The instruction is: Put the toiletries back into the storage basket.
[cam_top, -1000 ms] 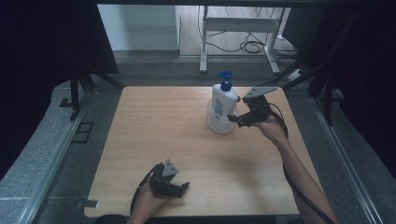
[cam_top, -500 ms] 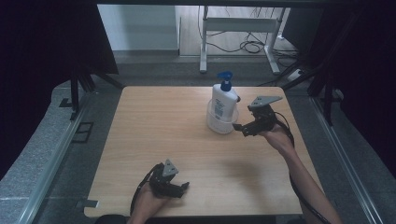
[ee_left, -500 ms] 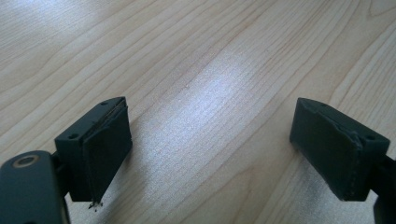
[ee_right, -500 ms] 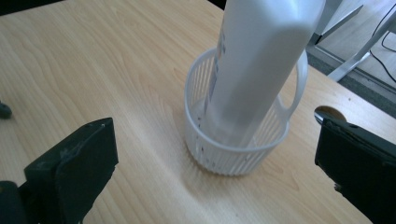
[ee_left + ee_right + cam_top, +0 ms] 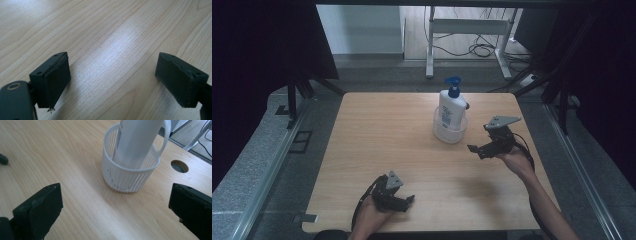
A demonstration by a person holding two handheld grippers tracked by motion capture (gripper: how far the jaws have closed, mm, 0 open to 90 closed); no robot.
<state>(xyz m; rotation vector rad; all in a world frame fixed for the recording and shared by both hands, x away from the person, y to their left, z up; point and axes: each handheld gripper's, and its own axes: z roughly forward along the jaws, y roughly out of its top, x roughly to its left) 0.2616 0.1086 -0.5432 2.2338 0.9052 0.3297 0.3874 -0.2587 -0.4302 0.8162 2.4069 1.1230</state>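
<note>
Moved: since a second ago the right gripper point(image 5: 475, 148) has drawn back from the white pump bottle with a blue pump head point(image 5: 451, 109) toward the near right of the desk; the left gripper point(image 5: 408, 200) has stayed where it was.
Count: one bottle, one basket, two grippers, one desk.
Bottle: tall white plastic body with a printed label on its front and a blue pump on top; it stands upright inside the basket, its lower part hidden by the basket wall in the high view.
Basket: small round white plastic basket with thin vertical slats point(image 5: 130, 178) and a loop handle on its rim; it holds the bottle, which rises well above the rim.
Place: basket and bottle stand on the far half of the light wooden desk point(image 5: 387, 130), right of centre, left of a round cable hole point(image 5: 179, 166) in the desktop.
Right gripper: jaws spread wide with nothing between them; held in the person's right hand point(image 5: 516, 159) near the basket on its near right side, apart from it, jaws pointed toward it.
Left gripper: jaws spread wide over bare wood, gripping nothing; held in the person's left hand point(image 5: 374, 215) at the near edge of the desk, well apart from the basket.
Surroundings: grey floor around the desk, cables on the floor beyond its far edge.
</note>
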